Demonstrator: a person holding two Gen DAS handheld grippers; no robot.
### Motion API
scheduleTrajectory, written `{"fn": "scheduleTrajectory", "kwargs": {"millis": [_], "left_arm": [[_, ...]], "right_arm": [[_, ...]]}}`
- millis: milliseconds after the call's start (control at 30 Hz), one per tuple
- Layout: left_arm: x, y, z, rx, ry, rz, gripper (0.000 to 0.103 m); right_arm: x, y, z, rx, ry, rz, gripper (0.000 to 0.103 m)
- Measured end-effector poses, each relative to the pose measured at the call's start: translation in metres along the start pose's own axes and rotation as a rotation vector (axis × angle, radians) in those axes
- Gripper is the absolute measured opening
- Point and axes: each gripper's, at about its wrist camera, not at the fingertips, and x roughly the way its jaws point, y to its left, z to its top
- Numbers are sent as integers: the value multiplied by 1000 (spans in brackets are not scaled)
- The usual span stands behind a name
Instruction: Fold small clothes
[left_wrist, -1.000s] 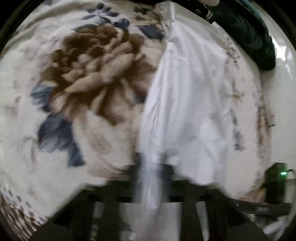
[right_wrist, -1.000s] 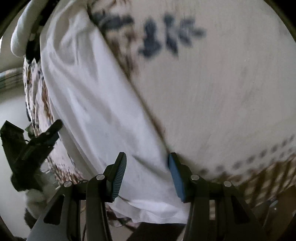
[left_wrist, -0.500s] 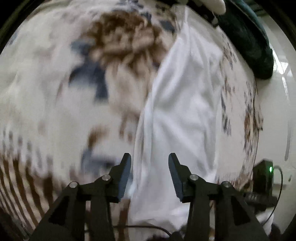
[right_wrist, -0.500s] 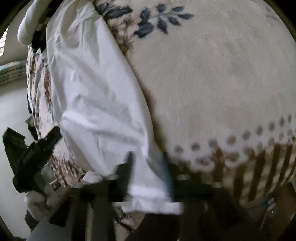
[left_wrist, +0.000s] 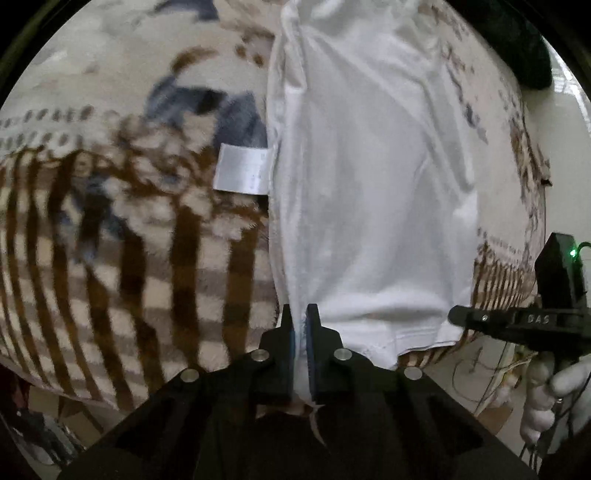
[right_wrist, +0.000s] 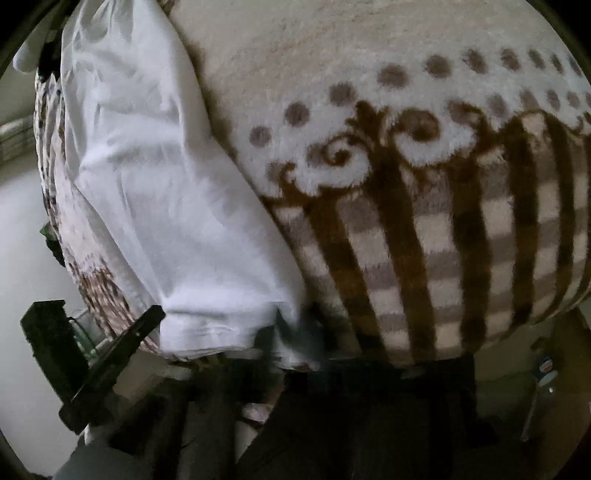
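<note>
A thin, smooth white garment (left_wrist: 369, 177) lies creased in a long strip on a plush fleece blanket (left_wrist: 129, 258) patterned with brown stripes, dots and blurred blue flowers, a rectangular white label (left_wrist: 242, 169) sticking out from its left seam. The left claw (left_wrist: 300, 332) is pinched nearly closed on the garment's near hem at that seam, cloth showing between its blue pads. The right claw (right_wrist: 295, 332) sits at the opposite hem corner (right_wrist: 288, 314) but is smeared by motion blur, so its grip cannot be told; in the left view its black body (left_wrist: 517, 321) reaches in beside a white-gloved hand (left_wrist: 554, 398).
</note>
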Motion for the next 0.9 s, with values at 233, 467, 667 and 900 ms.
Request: {"fn": "scheduleTrajectory", "kwargs": {"millis": [233, 467, 667, 900], "left_arm": [[20, 33, 1, -72, 60, 17, 4], [-50, 22, 49, -123, -18, -33, 47], [-94, -7, 192, -89, -254, -166, 62], [-66, -46, 358, 32, -330, -94, 62]], "right_arm": [[31, 21, -11, -23, 13, -63, 4], [-7, 51, 11, -66, 43, -50, 34], [-93, 107, 91, -137, -159, 16, 51], [-111, 172, 218, -194, -319, 13, 51]]}}
